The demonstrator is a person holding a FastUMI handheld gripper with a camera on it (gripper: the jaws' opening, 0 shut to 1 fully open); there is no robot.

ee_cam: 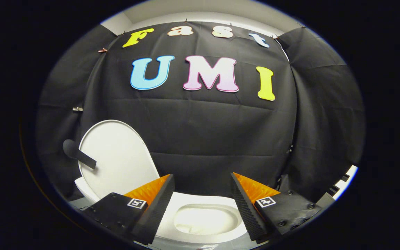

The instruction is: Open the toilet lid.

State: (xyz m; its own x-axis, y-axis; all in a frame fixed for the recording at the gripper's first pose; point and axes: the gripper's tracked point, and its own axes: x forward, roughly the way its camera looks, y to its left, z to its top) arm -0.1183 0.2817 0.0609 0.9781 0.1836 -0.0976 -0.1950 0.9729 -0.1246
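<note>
The toilet lid (116, 156) stood raised, to the left of the bowl and beyond my left finger, leaning toward the black cloth wall. A dark handle (80, 156) stuck out from its left edge. The bowl (205, 218) lay open between and just ahead of the fingers, with the white seat rim (186, 199) around it. So I judged that the opening was done, or almost done.

The gripper (201, 205) was wide open and held nothing; its two fingers stood well apart, one on each side of the bowl, and touched neither lid nor seat.

The risks I saw from here were these. I could not tell whether the lid rested against something behind it or only balanced near upright; if it only balanced, it could fall back and shut again. If I moved the gripper to the left, the left finger could knock the lid's lower edge and tip it forward. If I lowered the gripper, the fingers could hit the seat rim.
</note>
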